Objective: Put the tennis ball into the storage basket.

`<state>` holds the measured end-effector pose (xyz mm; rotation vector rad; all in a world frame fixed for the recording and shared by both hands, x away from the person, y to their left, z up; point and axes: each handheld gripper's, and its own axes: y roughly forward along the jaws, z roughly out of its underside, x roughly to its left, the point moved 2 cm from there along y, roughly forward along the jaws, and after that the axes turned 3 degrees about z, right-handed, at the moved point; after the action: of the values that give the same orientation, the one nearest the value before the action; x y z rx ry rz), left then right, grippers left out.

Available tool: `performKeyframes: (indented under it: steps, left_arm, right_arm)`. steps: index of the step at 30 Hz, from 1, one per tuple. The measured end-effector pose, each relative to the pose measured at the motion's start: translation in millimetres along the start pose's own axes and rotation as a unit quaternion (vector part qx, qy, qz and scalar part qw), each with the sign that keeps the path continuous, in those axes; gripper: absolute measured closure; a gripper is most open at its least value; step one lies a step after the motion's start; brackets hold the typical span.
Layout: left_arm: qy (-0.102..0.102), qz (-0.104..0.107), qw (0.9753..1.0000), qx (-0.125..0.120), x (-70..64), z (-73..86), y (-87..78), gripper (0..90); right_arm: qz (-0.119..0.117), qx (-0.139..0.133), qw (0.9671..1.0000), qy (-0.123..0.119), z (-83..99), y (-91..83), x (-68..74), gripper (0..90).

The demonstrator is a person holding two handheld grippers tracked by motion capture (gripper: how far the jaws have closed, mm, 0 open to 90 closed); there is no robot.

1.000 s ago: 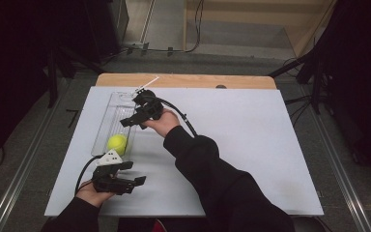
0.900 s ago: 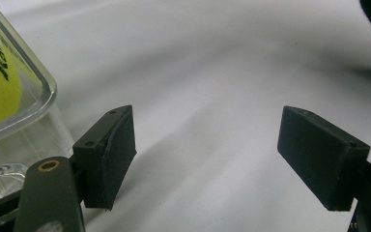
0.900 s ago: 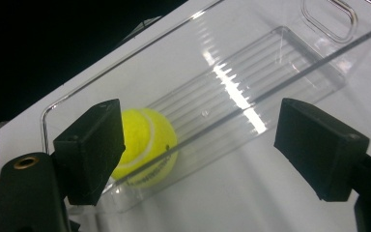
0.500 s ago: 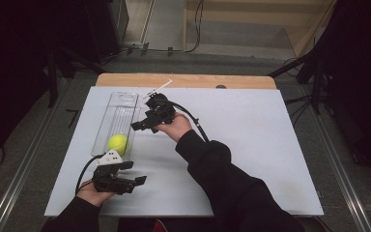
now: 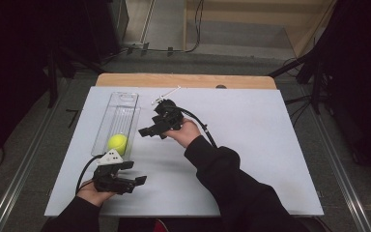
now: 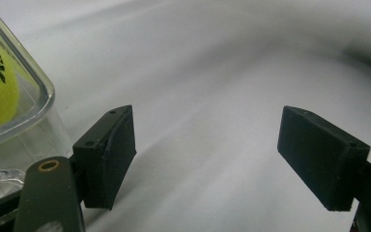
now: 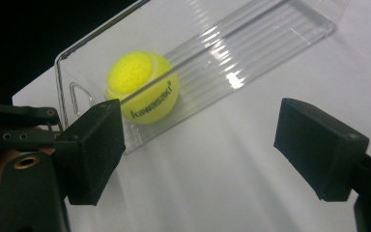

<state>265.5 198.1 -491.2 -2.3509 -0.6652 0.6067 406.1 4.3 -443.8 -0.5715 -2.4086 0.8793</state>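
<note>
Clearly the yellow felt-covered tennis ball (image 5: pixel 117 143) with black lettering is the thing in hand: it lies inside the long clear plastic rectangular tray (image 5: pixel 122 100), at the tray's near end, resting on its ribbed floor and close to the end wall. It looks light and springy, with fuzzy felt that should grip well against rubber pads, yet being round it will likely roll along the tray if nudged; a pinch across its widest middle, from above between the tray's side walls, seems the surest hold. The tray itself appears thin, stiff, slick and easily pushed across the white table sheet (image 5: pixel 261 145). Just beside the tray's long right wall hovers the right gripper (image 5: pixel 148 131), jaws spread wide and empty, aimed towards the ball. Just beyond the tray's near end sits the left gripper (image 5: pixel 134 182), jaws likewise spread, holding nothing.
</note>
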Motion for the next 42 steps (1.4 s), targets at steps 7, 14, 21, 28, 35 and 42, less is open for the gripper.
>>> performKeyframes:
  steps: [7,14,21,28,35,42]
  left_arm:
    - [0.001,0.000,1.0000,0.002,0.3,0.0,0.3,22.0]
    - [0.000,0.000,1.0000,0.002,0.4,0.0,0.3,22.1]
    - [0.001,0.001,1.0000,0.002,0.4,0.1,0.8,22.1]
    - [0.000,0.000,1.0000,0.003,0.4,0.1,1.5,22.1]
    - [-0.001,0.000,1.0000,0.002,0.1,0.1,1.9,22.0]
    - [-0.001,0.000,1.0000,0.003,-0.3,-0.1,2.3,22.0]
  right_arm:
    - [-0.005,-0.002,1.0000,0.008,10.6,-6.8,-5.1,16.3]
    - [-0.001,-0.004,1.0000,0.005,18.8,-16.2,-4.8,16.3]
    - [0.005,-0.004,1.0000,0.005,28.6,-29.0,-7.6,16.3]
    - [0.008,-0.005,0.9999,0.005,38.6,-39.1,-10.2,16.3]
    - [0.010,-0.004,0.9999,0.011,49.3,-43.8,-11.7,16.4]
    - [0.011,-0.011,0.9998,0.013,60.7,-52.9,-16.4,16.3]
